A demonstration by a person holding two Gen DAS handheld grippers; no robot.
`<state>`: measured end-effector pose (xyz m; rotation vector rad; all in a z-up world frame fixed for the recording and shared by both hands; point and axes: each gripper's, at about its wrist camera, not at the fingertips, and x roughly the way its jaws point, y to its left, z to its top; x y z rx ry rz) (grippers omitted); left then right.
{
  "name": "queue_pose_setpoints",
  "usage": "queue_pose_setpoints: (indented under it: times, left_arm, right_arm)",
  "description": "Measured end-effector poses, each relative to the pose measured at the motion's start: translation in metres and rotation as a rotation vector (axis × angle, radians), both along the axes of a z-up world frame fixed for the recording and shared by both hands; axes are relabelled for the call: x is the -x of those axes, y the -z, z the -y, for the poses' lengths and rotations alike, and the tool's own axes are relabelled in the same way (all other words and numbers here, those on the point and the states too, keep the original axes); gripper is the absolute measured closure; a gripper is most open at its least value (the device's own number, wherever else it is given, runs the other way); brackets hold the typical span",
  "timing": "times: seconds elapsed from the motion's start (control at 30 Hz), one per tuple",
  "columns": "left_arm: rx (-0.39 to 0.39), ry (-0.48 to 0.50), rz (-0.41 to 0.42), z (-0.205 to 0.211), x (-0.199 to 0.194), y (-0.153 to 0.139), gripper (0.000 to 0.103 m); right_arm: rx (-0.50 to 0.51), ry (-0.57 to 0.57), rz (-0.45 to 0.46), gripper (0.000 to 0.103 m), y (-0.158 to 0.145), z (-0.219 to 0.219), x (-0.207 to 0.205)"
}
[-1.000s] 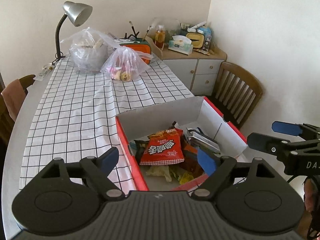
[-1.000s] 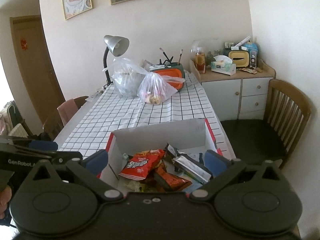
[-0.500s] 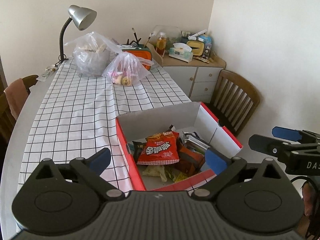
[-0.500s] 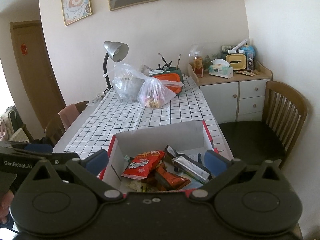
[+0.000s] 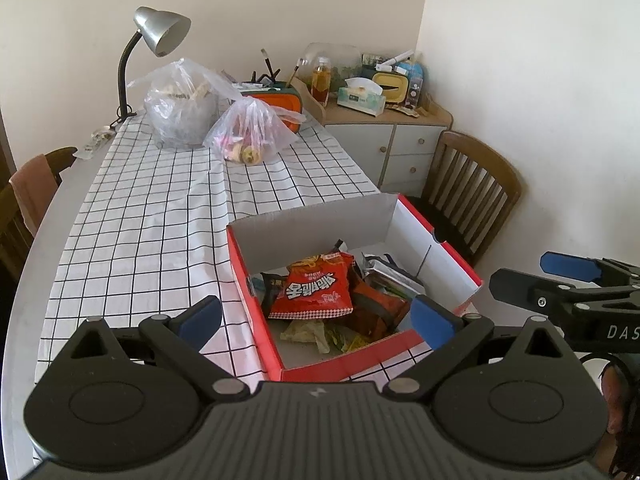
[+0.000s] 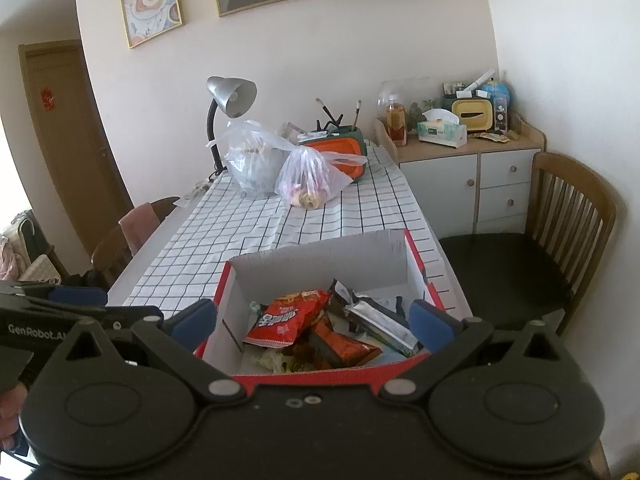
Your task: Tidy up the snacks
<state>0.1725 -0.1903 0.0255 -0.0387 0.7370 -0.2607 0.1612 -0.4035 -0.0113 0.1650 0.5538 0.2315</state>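
Seen from the left wrist, the left gripper (image 5: 316, 318) stands wide open and empty, the red snack packet (image 5: 314, 291) in the red-and-white box (image 5: 438, 256) lying between its jaws, while from the right wrist the right gripper (image 6: 312, 318) also gapes, seemingly above that box (image 6: 320, 264).

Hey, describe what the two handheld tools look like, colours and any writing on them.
Both are matte black plastic with round pivot discs, silver screws and blue finger pads. The left tool has a ribbed body with a small lightning mark; its side reads "GenRobot.AI". The right tool shows white "DAS" lettering.
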Motion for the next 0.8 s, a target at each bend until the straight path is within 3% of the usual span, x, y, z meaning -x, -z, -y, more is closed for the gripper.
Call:
queue_pose_setpoints:
  times: [0.8]
  left_arm:
    - [0.002, 0.011, -0.02, 0.0042, -0.0065, 0.0048, 0.002]
  right_arm:
    - [-0.003, 0.021, -0.02, 0.0, 0.005, 0.0042, -0.0031]
